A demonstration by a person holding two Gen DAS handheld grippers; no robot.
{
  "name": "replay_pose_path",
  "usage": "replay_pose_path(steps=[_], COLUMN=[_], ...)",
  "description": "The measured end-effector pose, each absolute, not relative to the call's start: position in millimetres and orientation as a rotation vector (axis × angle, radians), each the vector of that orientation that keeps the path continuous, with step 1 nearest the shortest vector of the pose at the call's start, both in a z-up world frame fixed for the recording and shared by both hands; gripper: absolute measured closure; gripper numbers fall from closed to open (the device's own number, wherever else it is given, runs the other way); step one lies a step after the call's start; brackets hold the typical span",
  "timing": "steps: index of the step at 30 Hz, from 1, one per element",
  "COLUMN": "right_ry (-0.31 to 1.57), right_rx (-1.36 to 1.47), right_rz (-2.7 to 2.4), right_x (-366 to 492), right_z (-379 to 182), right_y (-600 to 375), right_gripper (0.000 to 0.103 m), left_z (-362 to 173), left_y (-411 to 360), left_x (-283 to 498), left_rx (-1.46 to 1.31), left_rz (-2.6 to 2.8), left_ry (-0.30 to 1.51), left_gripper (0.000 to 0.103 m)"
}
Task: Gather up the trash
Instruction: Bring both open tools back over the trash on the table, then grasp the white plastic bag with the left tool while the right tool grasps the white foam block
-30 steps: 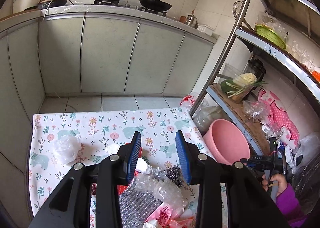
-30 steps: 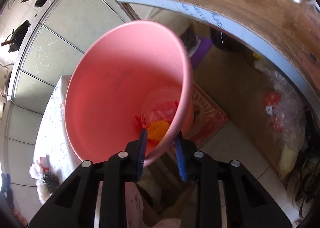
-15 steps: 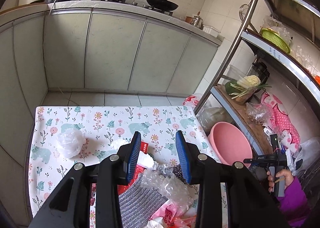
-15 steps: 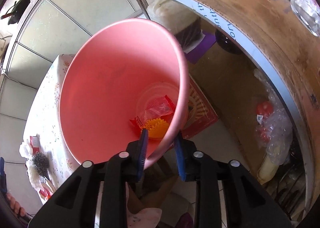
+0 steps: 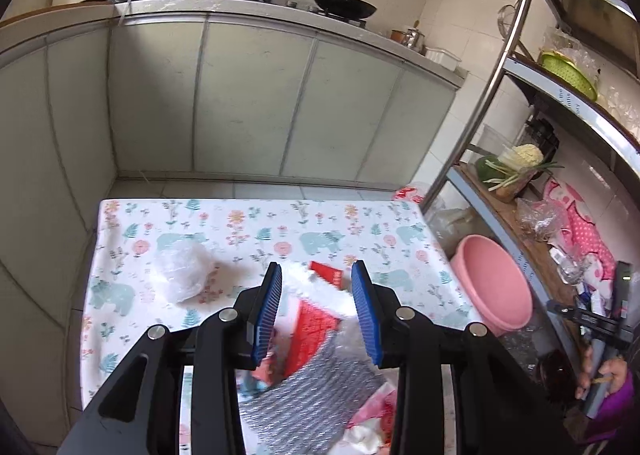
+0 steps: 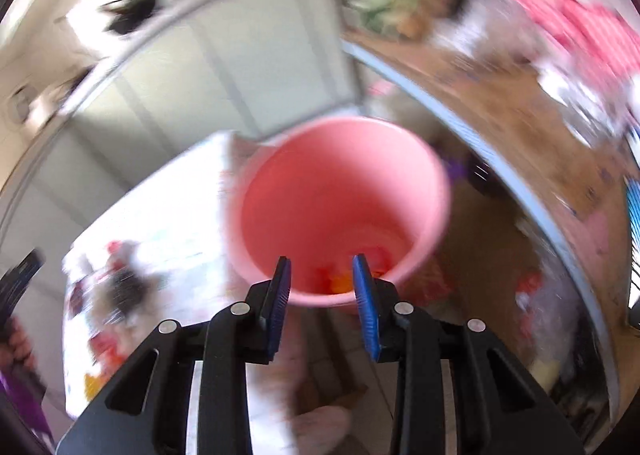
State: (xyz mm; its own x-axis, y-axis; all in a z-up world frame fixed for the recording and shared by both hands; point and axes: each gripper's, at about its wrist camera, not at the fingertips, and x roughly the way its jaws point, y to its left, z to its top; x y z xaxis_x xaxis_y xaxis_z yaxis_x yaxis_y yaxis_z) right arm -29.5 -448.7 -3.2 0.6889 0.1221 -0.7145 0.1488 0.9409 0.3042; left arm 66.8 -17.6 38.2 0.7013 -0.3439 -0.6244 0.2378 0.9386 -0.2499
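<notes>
since a moment ago the right hand-held gripper [image 6: 322, 287], part open and empty, has pulled back from the pink bucket [image 6: 340, 195] holding dropped trash, while the left hand-held gripper [image 5: 316, 307], half open and empty, hovers over the red wrapper [image 5: 312, 325] on the counter [image 5: 248, 227], likely next to grab.

Far half of floral table [image 5: 256, 223] is bare, open for a pass, only a crumpled clear plastic wad [image 5: 182, 273] sits on its left side. Near half is crowded: red wrapper [image 5: 316, 325], silver-grey pouch [image 5: 320, 395], pink bags, all heaped together. Pink bucket [image 5: 494, 287] stands just beside the table's right edge, mouth open from above (2 or so bits at the bottom). Metal shelf rack [image 5: 516, 51] walls off the right.
</notes>
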Motion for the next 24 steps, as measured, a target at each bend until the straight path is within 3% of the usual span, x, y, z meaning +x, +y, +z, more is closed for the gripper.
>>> replay_pose_path(steps=[4, 14, 24], right_ry=[0.717, 0.862, 0.942], right_rx=[0.234, 0.222, 0.186], right_rz=[0.153, 0.353, 0.499], right_x=[-34.5, 7.1, 36.4], right_z=[8.7, 7.3, 3.3], right_y=[-387.1, -298.1, -243.4], right_gripper=[0.070, 0.070, 0.070], left_z=[30.8, 5.6, -12.2], left_y=[1.1, 64.6, 72.1], left_x=[53.1, 28.3, 101.2], left_rx=[-0.121, -0.097, -0.149], left_rz=[-0.255, -0.104, -0.153], left_ry=[0.719, 0.747, 0.815], left_gripper=[0.065, 0.064, 0.057])
